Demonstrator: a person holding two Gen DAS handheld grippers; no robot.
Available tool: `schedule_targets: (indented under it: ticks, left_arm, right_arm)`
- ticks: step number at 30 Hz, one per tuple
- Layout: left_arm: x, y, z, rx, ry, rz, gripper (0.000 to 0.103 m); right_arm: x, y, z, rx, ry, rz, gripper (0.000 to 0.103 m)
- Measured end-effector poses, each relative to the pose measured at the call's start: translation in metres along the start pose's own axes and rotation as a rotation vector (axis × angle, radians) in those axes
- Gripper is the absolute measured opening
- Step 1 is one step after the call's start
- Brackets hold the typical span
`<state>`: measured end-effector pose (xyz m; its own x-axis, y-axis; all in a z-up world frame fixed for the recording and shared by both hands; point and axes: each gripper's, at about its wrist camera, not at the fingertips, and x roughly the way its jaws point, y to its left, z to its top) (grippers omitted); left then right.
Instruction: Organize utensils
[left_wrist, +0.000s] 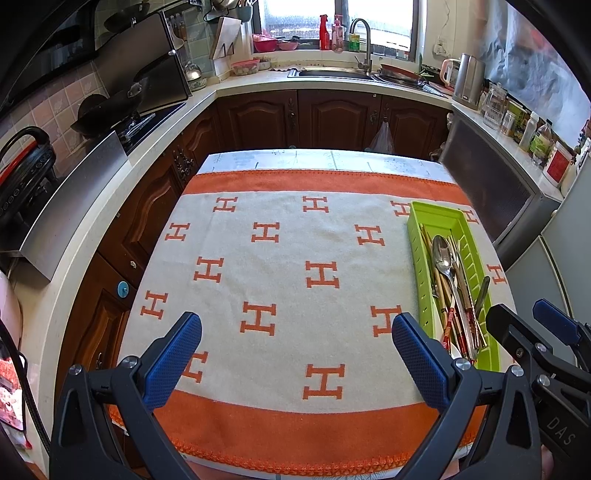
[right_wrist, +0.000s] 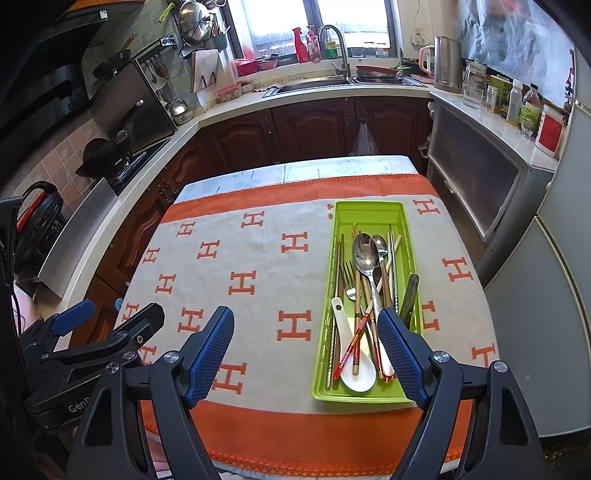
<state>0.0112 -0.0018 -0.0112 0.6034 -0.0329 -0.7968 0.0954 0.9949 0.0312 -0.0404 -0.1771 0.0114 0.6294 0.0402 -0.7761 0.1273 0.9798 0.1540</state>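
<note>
A long green plastic tray (right_wrist: 369, 212) is set on the right of a woven orange-and-cream cloth (right_wrist: 258, 266), filled with steel spoons (right_wrist: 364, 254), a fork (right_wrist: 349, 277), a white ceramic spoon (right_wrist: 354, 373) and wooden chopsticks (right_wrist: 357, 317); both the left gripper (left_wrist: 297, 354) and right gripper (right_wrist: 306, 354) are held wide open above the cloth, blue textured pads (right_wrist: 210, 354) empty

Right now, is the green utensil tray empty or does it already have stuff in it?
Not empty. The green tray holds a mixed pile: metal spoons, a fork, a white ceramic spoon and chopsticks, crossed and unsorted.
</note>
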Motion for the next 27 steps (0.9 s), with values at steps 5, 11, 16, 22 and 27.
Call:
schedule_targets:
  ticks: [5,11,16,22,27]
  left_arm:
    - [0.0006,0.0008,0.0,0.0,0.001,0.0,0.102]
    - [0.0008,0.0009,0.0,0.0,0.002,0.0,0.102]
    - [0.0012,0.0009,-0.0003,0.001,0.002,0.001,0.102]
    - [0.0027,0.0047,-0.006,0.004,-0.004,0.012,0.102]
    - [0.0032,0.0063,-0.0076,0.004,0.003,0.01,0.102]
  right_arm:
    - [-0.0006,0.0011,0.0004,0.0,0.001,0.0,0.081]
    - [-0.0003,0.0014,0.0006,0.0,0.002,0.0,0.081]
    - [0.0,0.0015,0.0008,0.0,0.003,-0.001,0.081]
    - [0.0013,0.0017,-0.0004,-0.002,0.006,-0.002,0.081]
    - [0.0033,0.0001,-0.0035,-0.002,0.008,-0.003,0.081]
